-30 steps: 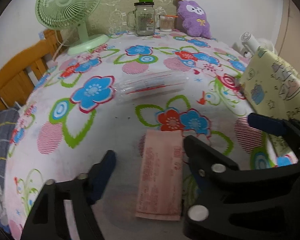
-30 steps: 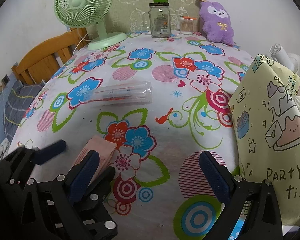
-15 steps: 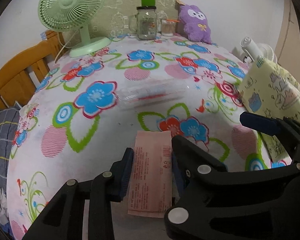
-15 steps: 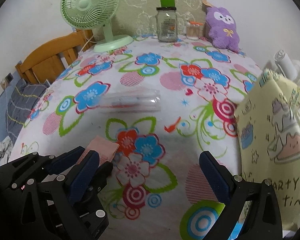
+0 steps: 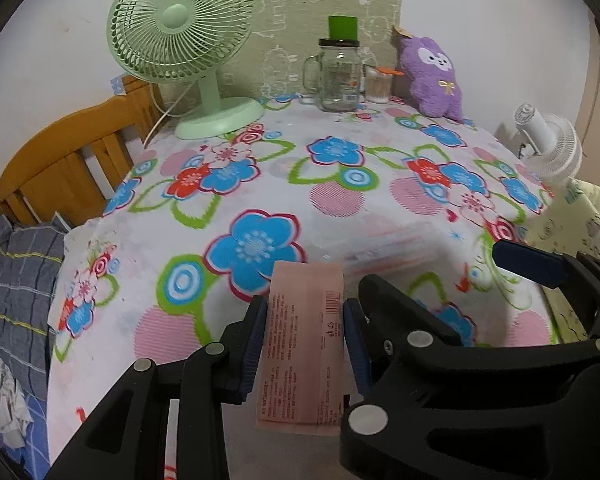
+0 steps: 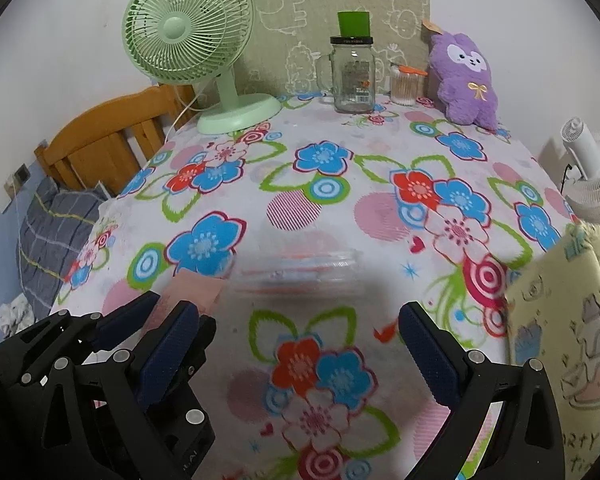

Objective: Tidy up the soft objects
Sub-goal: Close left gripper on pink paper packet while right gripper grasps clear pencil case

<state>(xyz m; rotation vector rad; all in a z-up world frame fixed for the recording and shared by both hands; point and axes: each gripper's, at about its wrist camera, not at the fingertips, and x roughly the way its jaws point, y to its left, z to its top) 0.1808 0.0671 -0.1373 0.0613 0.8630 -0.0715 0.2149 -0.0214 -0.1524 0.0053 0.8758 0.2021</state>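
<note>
Carrying step: left gripper, fingers clamped on pink packet, held above the table's near edge. Right gripper, fingers apart, empty. Next, likely: deposit into yellow bag at right edge.

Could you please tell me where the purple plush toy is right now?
The purple plush toy stands at the table's far edge, on the right in both wrist views, against the wall, just right of the cotton swab jar and the glass mug.
</note>
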